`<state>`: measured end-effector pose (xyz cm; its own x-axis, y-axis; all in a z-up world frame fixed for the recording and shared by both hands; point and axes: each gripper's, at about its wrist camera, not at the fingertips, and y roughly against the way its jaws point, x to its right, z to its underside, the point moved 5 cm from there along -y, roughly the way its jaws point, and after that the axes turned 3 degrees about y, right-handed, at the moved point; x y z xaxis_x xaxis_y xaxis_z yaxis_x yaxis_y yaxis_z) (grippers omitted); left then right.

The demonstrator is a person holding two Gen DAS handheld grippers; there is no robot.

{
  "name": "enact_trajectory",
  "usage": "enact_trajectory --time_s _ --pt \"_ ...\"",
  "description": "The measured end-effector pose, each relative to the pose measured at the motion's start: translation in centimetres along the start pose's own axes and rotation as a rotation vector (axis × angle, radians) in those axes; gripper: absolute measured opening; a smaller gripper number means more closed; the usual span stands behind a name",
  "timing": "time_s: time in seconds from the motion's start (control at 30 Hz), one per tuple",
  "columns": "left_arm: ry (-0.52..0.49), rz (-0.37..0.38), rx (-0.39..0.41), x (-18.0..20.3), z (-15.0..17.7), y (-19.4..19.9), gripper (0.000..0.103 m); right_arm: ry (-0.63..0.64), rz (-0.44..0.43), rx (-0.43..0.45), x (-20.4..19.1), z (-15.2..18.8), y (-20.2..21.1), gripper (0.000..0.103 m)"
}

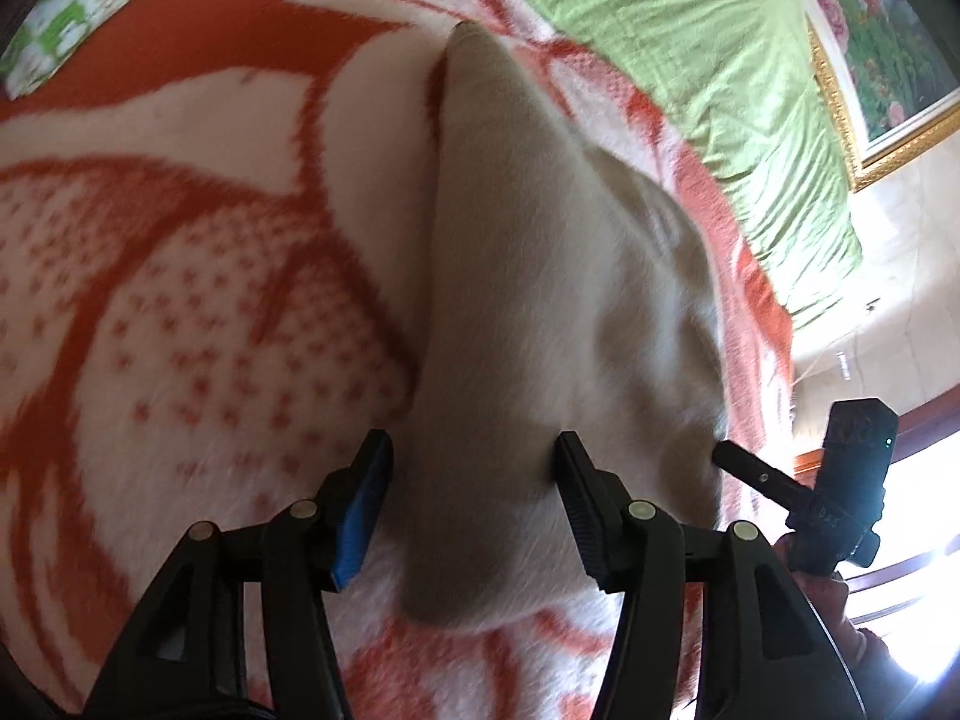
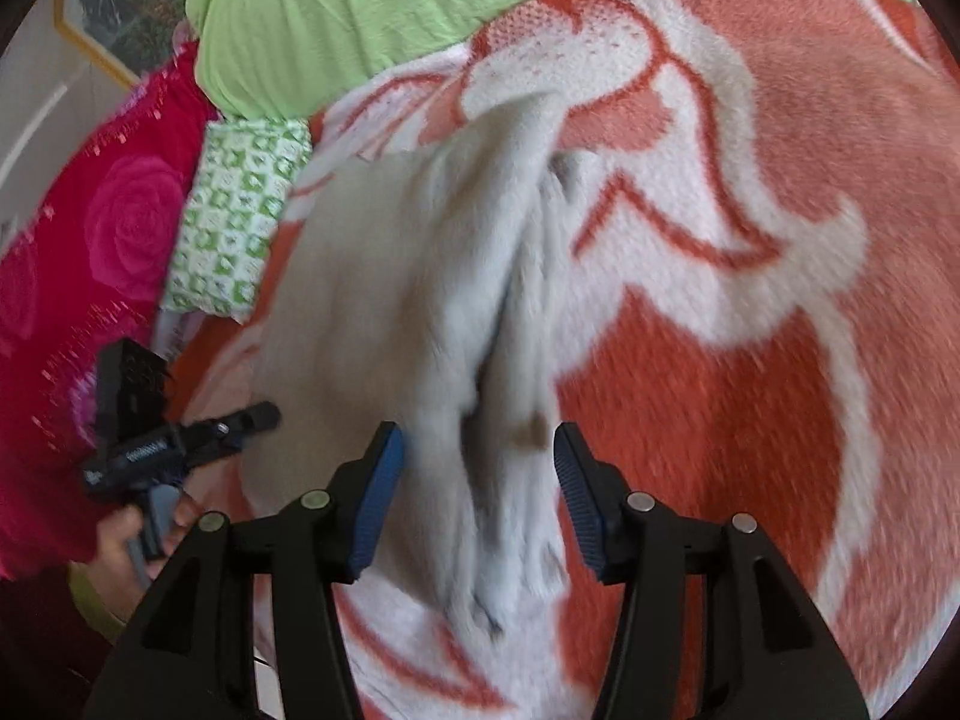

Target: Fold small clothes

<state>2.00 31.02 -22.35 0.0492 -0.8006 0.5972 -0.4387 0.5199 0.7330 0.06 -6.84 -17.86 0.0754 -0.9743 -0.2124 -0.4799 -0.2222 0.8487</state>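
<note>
Small off-white fuzzy garment (image 1: 540, 300) lies rumpled on orange-and-white patterned blanket (image 1: 180, 300). Left gripper (image 1: 474, 504) and right gripper (image 2: 477, 492) both stand apart, straddling the cloth, unclamped.

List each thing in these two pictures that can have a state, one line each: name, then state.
Left gripper: open, the garment between its fingers, pads not pressing.
Right gripper: open, straddling a bunched fold.
Pale garment: lying on the blanket, partly folded, creased and bunched along one side.
Orange and white blanket: spread under the garment.
Green sheet: rumpled.
</note>
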Motion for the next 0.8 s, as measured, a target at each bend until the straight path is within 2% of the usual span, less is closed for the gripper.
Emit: enact_trajectory --time_s 0.03,0.17,0.27,0.4,0.5,0.67,0.8 --pt "0.009 0.000 -0.007 -0.2 0.4 -0.1 0.056 0.004 0.048 -0.017 0.3 0.4 -0.5 0.054" --pt "0.009 -0.028 -0.014 -0.9 1.4 -0.7 0.059 -0.002 0.096 -0.025 0.9 1.0 -2.1 0.054" --pt "-0.019 -0.052 -0.015 -0.8 1.6 -1.4 0.060 0.049 0.182 -0.030 1.0 0.9 -3.4 0.055" --pt "-0.042 -0.071 -0.020 -0.3 1.7 -1.2 0.060 0.032 0.216 -0.024 1.3 0.7 -3.4 0.058" --pt "-0.056 -0.093 -0.014 0.2 2.1 -0.5 0.061 0.013 0.208 -0.008 0.6 0.9 -2.3 0.058" --pt "-0.143 -0.173 -0.003 1.4 3.6 0.7 0.064 0.022 0.230 0.043 -0.6 1.6 0.1 0.058" --pt "-0.221 -0.188 0.058 3.3 3.6 2.5 0.067 0.048 0.215 0.115 -2.6 1.4 2.1 0.060"
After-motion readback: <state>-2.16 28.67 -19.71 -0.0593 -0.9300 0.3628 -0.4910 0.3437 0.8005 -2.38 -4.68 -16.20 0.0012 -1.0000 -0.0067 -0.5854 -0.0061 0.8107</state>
